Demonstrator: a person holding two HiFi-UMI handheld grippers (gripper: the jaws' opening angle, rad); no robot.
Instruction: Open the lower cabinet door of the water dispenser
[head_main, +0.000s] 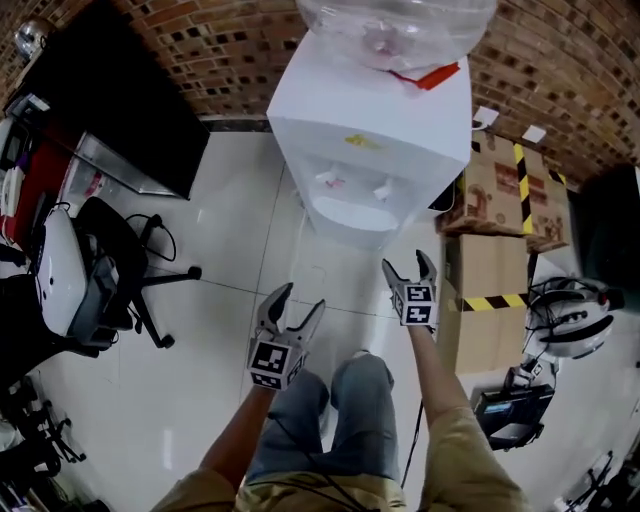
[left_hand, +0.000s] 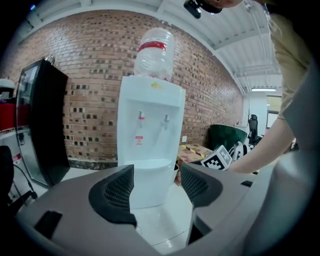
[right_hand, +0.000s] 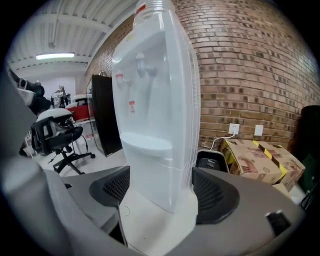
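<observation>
The white water dispenser (head_main: 370, 140) stands against the brick wall with a clear bottle (head_main: 395, 25) on top. Its lower cabinet door (left_hand: 147, 185) looks closed; in the right gripper view that door (right_hand: 160, 175) is seen from an angle. Both grippers hover over the tiled floor in front of it, apart from it. My left gripper (head_main: 300, 300) is open and empty, and between its pads (left_hand: 117, 192) the cabinet front shows. My right gripper (head_main: 408, 265) is also open with nothing held, aimed at the dispenser's right front corner. Its marker cube (left_hand: 219, 157) shows in the left gripper view.
A tall black cabinet (head_main: 110, 110) and an office chair (head_main: 120, 260) stand to the left. Cardboard boxes (head_main: 500, 190) with yellow-black tape sit right of the dispenser, with a black bin (right_hand: 212, 161) and wall sockets (right_hand: 234, 129) behind. The person's legs (head_main: 340, 420) are below.
</observation>
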